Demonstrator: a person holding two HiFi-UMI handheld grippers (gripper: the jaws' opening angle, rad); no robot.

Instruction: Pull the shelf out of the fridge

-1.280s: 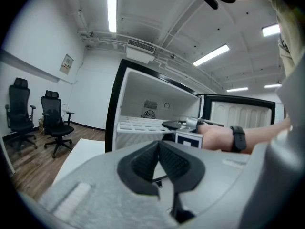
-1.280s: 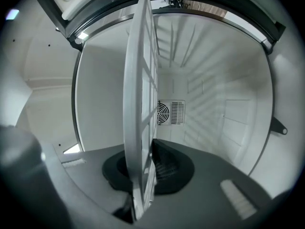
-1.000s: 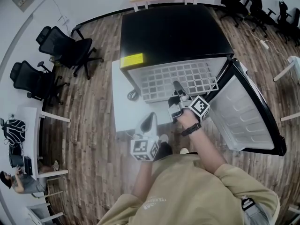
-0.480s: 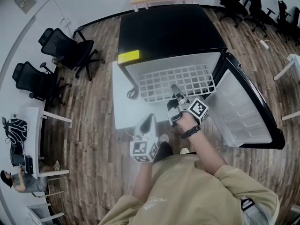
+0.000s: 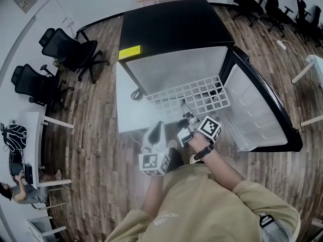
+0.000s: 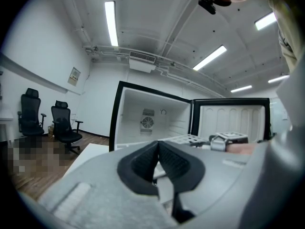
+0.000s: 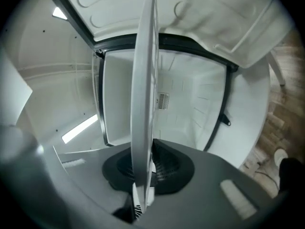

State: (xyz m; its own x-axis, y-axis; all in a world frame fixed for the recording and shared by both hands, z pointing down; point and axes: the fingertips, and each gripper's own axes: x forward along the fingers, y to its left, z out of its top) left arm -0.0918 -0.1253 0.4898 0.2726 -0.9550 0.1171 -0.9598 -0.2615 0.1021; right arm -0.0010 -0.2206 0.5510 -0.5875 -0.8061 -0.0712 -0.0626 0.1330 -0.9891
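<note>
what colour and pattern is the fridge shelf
The shelf is white, an open grid; clearest in the head view.

The shelf (image 5: 189,97) lies partway out of the fridge (image 5: 174,29), the door (image 5: 255,110) open at right.

Bright, even light from ceiling strips (image 6: 110,23), strong fisheye warp, dark vignetted corners.

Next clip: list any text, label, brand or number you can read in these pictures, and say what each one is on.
No text can be read in any view.
Yellow label on top of the fridge: print too small to read.
Small print on the person's shirt: blurred, unreadable.
Wall plaque in the left gripper view: too small to read.
</note>
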